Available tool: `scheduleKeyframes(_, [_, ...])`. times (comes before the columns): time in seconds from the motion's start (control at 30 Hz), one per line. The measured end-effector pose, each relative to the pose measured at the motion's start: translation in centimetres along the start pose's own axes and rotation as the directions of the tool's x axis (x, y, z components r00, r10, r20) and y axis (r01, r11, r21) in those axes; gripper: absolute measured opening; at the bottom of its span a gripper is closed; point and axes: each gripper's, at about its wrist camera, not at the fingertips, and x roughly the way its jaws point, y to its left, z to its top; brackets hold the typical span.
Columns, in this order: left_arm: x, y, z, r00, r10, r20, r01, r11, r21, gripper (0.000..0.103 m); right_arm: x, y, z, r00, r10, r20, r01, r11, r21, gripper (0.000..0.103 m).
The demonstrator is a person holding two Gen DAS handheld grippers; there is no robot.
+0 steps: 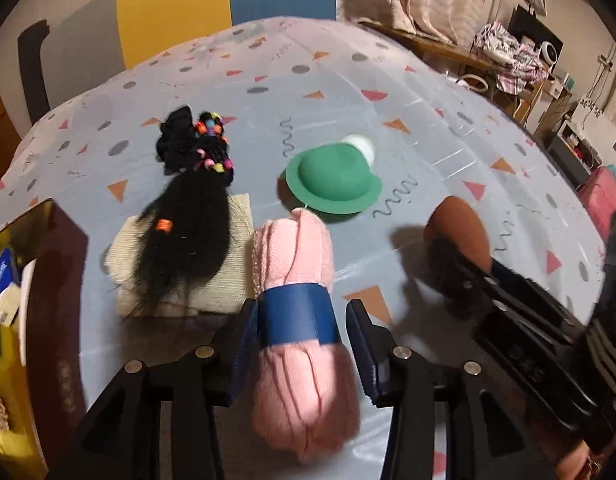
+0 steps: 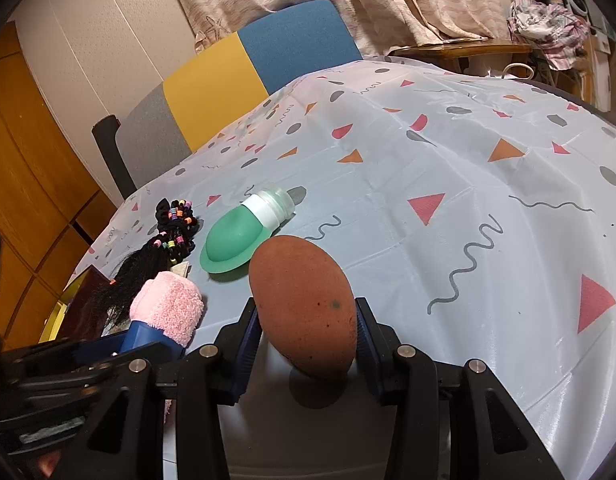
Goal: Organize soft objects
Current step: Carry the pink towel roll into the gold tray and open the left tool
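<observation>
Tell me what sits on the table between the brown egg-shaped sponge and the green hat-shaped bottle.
Nothing visible does: bare tablecloth separates the brown egg-shaped sponge, clamped in the right gripper, from the green hat-shaped bottle.

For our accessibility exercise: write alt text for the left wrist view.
A hand-held gripper straddles a pink yarn skein on a patterned tablecloth, jaws not pressing it. Beyond lie a black beaded hairpiece and green hat-shaped item.
</observation>
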Motion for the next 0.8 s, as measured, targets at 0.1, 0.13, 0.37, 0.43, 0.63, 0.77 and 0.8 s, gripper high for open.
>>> scheduleKeyframes(0.1, [1.0, 0.3, -0.5, 1.000, -0.002, -0.020, 0.002, 1.000, -0.006, 0.039, -0.1, 0.2, -0.1, 1.000, -0.015, 0.001, 0.015, 1.000, -0.011, 0.046])
scheduleKeyframes(0.13, [0.6, 0.5, -0.8, 1.000, -0.013, -0.001, 0.013, 1.000, -0.012, 0.036, 0.0, 0.3, -0.1, 1.000, -0.020, 0.002, 0.020, 1.000, -0.015, 0.046])
scheduleKeyframes(0.37, [-1.6, 2.2, -2.7, 0.997, -0.064, 0.042, 0.067, 0.994, -0.083, 0.034, 0.0, 0.6, -0.1, 0.999, -0.042, 0.001, 0.042, 0.999, -0.031, 0.046])
scheduleKeyframes(0.43, [-2.4, 2.5, -3.3, 0.995, -0.082, 0.055, 0.087, 0.991, -0.100, 0.034, 0.0, 0.7, -0.1, 0.999, -0.048, 0.000, 0.048, 0.998, -0.036, 0.046])
scheduleKeyframes(0.63, [-4.1, 2.7, -4.6, 0.988, -0.135, 0.081, 0.144, 0.983, -0.118, 0.034, 0.1, 1.0, -0.2, 0.997, -0.071, 0.000, 0.071, 0.996, -0.056, 0.046])
scheduleKeyframes(0.77, [-5.6, 3.2, -5.7, 0.981, -0.163, 0.101, 0.175, 0.976, -0.128, 0.034, 0.1, 1.2, -0.2, 0.996, -0.086, 0.002, 0.085, 0.994, -0.068, 0.046])
scheduleKeyframes(0.8, [-6.0, 3.4, -5.9, 0.980, -0.167, 0.106, 0.180, 0.975, -0.132, 0.034, 0.1, 1.3, -0.2, 0.996, -0.089, 0.002, 0.089, 0.994, -0.070, 0.046])
